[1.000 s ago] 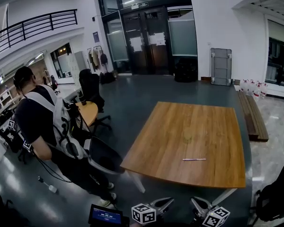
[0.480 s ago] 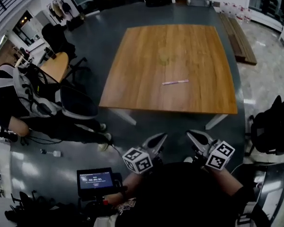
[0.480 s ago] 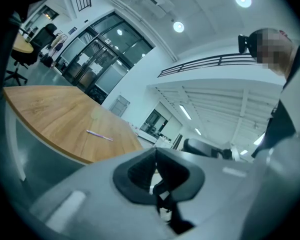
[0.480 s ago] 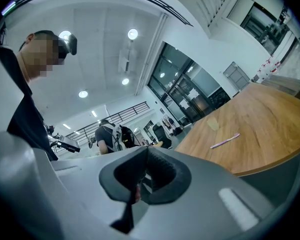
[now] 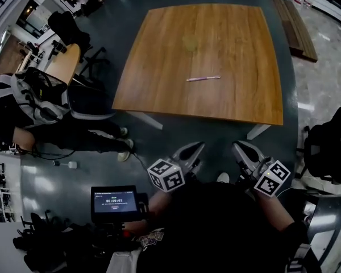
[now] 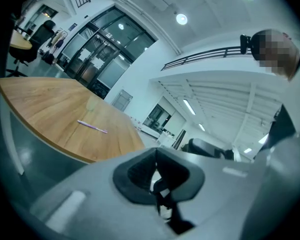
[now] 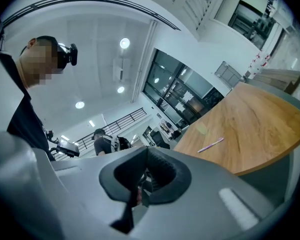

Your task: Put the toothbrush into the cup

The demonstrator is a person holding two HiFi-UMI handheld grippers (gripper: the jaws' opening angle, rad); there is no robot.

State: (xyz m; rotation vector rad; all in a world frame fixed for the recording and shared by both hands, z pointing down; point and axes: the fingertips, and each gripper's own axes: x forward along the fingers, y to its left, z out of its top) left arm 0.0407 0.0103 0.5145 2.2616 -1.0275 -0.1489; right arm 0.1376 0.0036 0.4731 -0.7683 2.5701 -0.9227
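Lying on the table (image 5: 244,50), the toothbrush (image 5: 203,78) runs left-right; left claw (image 5: 199,146) and right claw (image 5: 237,145) sit closed.

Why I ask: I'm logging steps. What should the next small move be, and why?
Probably carry the right gripper forward over the table toward the toothbrush. The toothbrush lies flat on the wood, apart from the faint cup beyond it, while this gripper and the left gripper hang short of the table's near edge, jaws together on nothing.
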